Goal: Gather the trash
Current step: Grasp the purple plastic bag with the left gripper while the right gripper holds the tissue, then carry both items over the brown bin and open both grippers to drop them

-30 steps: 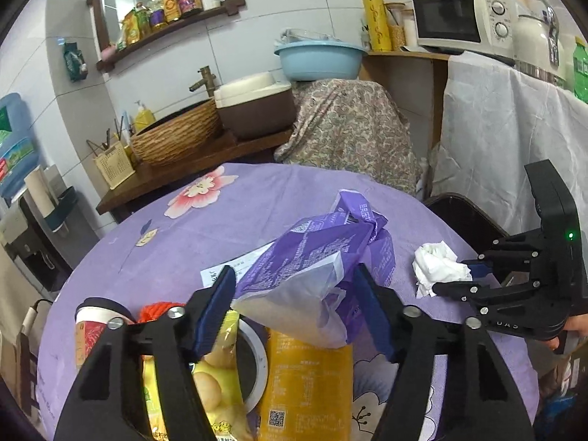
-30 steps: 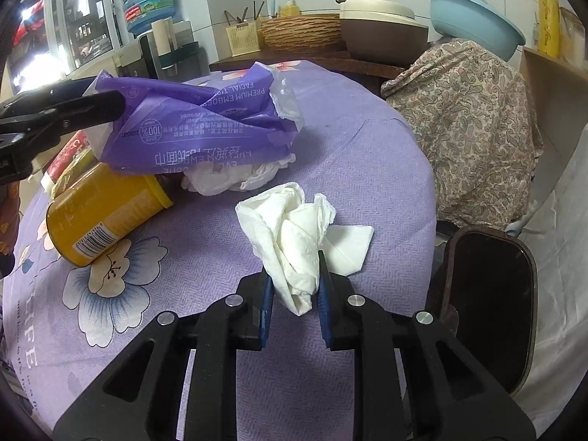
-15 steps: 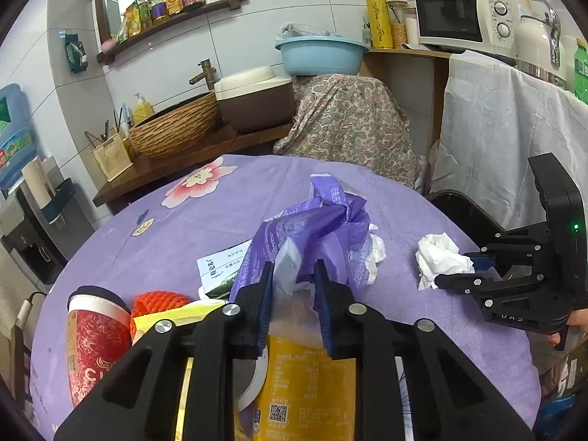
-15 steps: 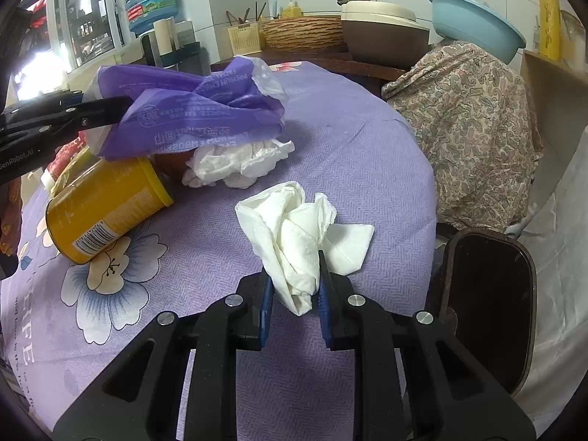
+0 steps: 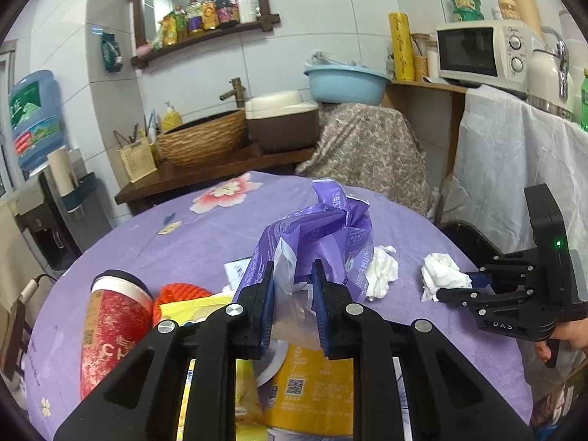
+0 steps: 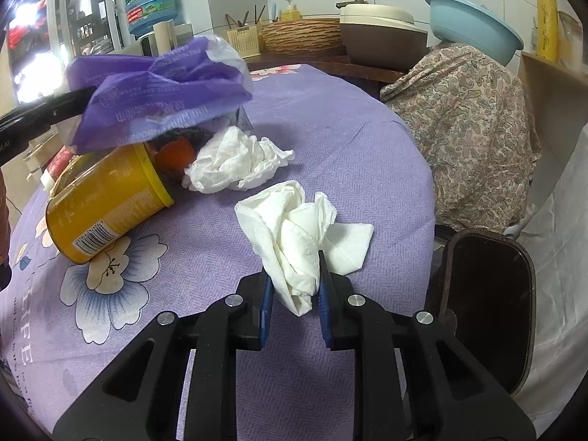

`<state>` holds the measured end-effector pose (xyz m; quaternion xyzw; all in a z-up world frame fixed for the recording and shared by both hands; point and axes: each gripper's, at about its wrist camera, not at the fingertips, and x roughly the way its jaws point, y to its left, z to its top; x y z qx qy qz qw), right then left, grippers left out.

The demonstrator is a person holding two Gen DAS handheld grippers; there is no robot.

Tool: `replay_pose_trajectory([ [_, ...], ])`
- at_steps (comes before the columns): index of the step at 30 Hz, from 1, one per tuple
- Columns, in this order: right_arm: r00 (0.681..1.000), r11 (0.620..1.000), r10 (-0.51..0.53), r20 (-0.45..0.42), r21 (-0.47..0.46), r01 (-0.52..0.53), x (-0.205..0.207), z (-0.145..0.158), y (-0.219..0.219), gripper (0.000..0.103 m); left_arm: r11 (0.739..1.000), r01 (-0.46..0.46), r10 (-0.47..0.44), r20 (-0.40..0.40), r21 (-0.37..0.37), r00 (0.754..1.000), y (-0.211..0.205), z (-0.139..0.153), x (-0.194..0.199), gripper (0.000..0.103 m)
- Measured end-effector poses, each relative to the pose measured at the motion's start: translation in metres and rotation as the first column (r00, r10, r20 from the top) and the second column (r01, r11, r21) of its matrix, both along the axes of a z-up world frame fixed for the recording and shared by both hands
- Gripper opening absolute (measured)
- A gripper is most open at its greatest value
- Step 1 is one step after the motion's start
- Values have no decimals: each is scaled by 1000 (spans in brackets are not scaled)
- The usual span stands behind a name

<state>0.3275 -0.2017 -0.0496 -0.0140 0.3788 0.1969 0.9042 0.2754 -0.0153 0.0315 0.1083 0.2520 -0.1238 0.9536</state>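
Purple plastic fills the space ahead of my left hand-held gripper (image 5: 293, 296): its blue pads are clamped on the clear, crumpled end of the tissue wrapper (image 5: 319, 235), and the wrapper's long axis runs away from me along the fingers and rises toward the far wall, its twisted top pointing up. From my right side the same wrapper stretches roughly crosswise, lifted clear of the yellow can (image 6: 106, 198) that lies on its side below it, rim toward the middle of the tabletop (image 6: 330, 117). My right hand-held gripper (image 6: 293, 296) is pinched narrow on a crumpled white tissue (image 6: 294, 235), which stands up from the jaws and fans out over the cloth near the tabletop's right edge. A second tissue wad (image 6: 235, 160) lies just beyond it, close to the can's rim and an orange lump I cannot identify. A red paper cup (image 5: 110, 327) stands upright at my left. The tabletop is round, under a lilac cloth with printed flowers; a dark bin (image 6: 488, 305) sits just off its right edge. Behind are white wall tiles, a woven basket (image 5: 202, 139), a blue basin (image 5: 345, 82) and a microwave (image 5: 481, 53).
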Motion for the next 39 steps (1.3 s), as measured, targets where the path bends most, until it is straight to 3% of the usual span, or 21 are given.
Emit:
replay_pose_trajectory([
  [10,1000,999,-7,18,52,6,-7,6,-7,22,997,29,-23,78,-76,997,-2,19,-30,20],
  [22,997,989,-44,69,142,34,-34,21,-32,22,983,113,-100,95,-145,990,-30,29,-43,20],
  [31,978,975,-163,133,172,139,-56,31,-84,22,965,211,-204,65,-155,977,-96,21,-24,20],
  [39,934,935,-338,118,155,318,-68,15,-158,22,935,313,-328,-78,-164,941,-192,-9,14,20],
])
